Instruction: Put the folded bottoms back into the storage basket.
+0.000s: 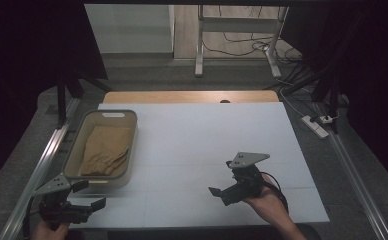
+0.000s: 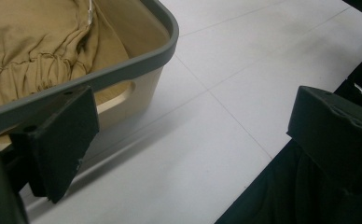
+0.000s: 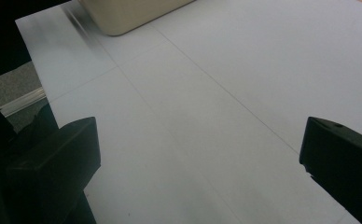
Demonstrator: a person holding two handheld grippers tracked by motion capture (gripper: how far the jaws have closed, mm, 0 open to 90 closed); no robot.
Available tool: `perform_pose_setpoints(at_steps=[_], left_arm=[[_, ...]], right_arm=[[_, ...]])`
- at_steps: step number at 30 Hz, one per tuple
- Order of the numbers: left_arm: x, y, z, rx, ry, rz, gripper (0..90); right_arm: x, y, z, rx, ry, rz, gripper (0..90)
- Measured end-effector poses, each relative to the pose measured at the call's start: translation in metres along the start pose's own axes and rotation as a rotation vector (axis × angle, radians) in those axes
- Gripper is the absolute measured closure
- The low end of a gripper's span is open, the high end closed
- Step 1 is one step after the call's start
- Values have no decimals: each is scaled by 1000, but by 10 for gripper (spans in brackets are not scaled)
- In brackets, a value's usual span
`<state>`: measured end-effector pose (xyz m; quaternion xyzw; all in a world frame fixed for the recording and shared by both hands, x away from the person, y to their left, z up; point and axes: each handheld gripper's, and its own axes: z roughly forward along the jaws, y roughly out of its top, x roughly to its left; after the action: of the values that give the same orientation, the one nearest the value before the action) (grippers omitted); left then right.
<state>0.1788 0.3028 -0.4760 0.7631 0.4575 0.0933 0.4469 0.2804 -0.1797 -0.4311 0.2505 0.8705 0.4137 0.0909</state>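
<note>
A beige basket point(image 1: 130, 150) with a grey rim stands at the left of the white table top point(image 1: 207, 130). A crumpled tan cloth point(image 1: 104, 150) lies inside it. My left gripper point(image 1: 91, 194) hovers open at the table's near left corner, just in front of the basket, with nothing between its jaws. In the left gripper view the basket's rim point(image 2: 123, 70) and the cloth point(image 2: 30, 46) sit close by the left jaw of the gripper point(image 2: 193, 140). My right gripper point(image 1: 222, 177) is open and bare over the near right part of the table. Its own view shows the gripper point(image 3: 198, 158) and the basket's corner point(image 3: 128, 14) far off.
A wooden strip point(image 1: 182, 96) edges the table's far side. Metal rails point(image 1: 42, 160) run along both sides. On the floor lie a power strip point(image 1: 314, 125) and cables, with a frame's legs point(image 1: 199, 50) beyond. The near table edge point(image 2: 244, 186) runs between my left jaws.
</note>
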Motion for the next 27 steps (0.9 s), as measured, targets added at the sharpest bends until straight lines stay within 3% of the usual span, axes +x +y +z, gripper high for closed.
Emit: perform_pose_setpoints(at_steps=[14, 27], left_arm=[[0, 0, 0, 0, -3, -2, 23], [1, 0, 0, 0, -4, -5, 22]], right_arm=[[-10, -18, -19, 2, -22, 58, 0], [-13, -31, -36, 1, -67, 79, 0]])
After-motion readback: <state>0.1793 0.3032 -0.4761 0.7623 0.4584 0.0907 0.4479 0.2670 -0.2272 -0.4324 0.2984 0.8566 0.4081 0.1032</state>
